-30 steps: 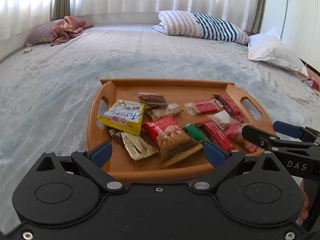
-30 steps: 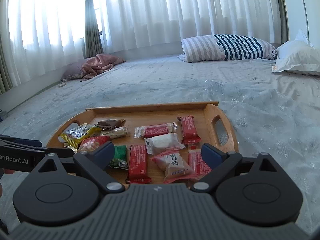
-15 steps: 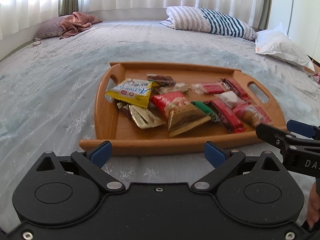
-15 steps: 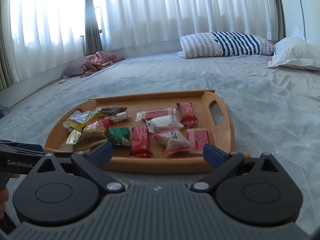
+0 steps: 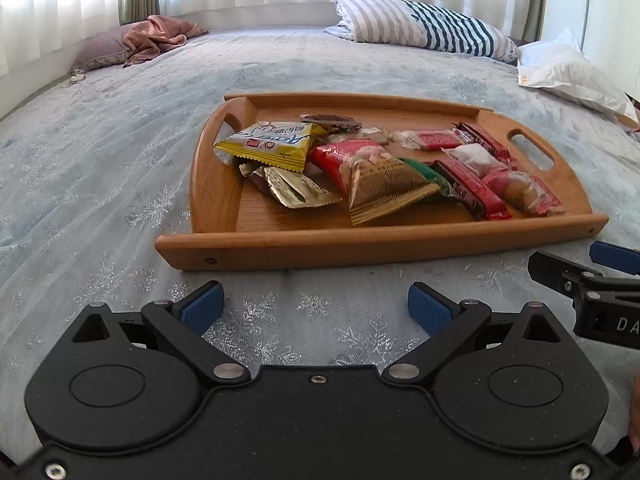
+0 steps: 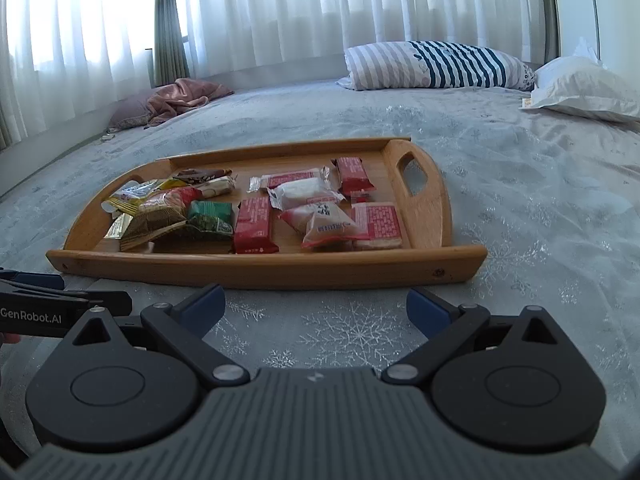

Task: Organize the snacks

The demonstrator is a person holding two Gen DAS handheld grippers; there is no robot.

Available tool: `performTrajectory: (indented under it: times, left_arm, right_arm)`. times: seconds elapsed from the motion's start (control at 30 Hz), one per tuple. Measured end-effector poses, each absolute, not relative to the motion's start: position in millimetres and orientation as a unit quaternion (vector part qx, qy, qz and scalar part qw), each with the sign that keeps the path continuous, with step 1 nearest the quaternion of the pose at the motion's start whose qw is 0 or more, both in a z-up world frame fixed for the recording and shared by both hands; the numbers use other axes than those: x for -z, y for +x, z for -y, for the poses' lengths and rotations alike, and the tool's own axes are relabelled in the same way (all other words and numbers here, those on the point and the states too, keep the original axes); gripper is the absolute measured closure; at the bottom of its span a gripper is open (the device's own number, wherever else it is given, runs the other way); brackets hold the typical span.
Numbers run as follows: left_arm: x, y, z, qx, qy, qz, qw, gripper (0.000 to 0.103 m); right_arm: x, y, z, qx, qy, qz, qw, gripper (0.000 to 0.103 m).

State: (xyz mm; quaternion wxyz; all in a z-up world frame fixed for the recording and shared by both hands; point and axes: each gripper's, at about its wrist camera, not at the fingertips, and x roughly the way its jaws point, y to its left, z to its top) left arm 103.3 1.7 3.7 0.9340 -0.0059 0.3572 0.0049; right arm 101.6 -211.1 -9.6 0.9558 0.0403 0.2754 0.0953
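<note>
A wooden tray (image 5: 376, 242) lies on the bed and also shows in the right wrist view (image 6: 256, 268). It holds several wrapped snacks: a yellow packet (image 5: 268, 144), a gold-brown packet (image 5: 384, 194), a green packet (image 6: 210, 216), red bars (image 6: 253, 224) and a white-wrapped cake (image 6: 304, 194). My left gripper (image 5: 315, 307) is open and empty, over the bedcover just short of the tray's near rim. My right gripper (image 6: 316, 306) is open and empty, also just short of the rim. Each gripper shows at the edge of the other's view.
The tray sits on a grey bedcover with a snowflake pattern (image 6: 360, 332). A striped pillow (image 5: 424, 32) and a white pillow (image 5: 568, 72) lie at the far right. A pink cloth (image 5: 156, 36) lies far left. Curtains hang behind.
Both grippers have drawn back from over the tray to the bedcover in front of it. The snacks and tray have not moved. Both stay open.
</note>
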Motion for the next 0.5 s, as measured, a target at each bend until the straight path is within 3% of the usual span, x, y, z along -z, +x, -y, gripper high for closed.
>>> performTrajectory:
  times: [0.5]
  left_arm:
    - [4.9, 105.0, -1.5, -0.013, -0.01, -0.346, 0.938, 0.0]
  right_arm:
    - [20.7, 103.6, 196.2, -0.1, -0.01, -0.286, 0.953, 0.0]
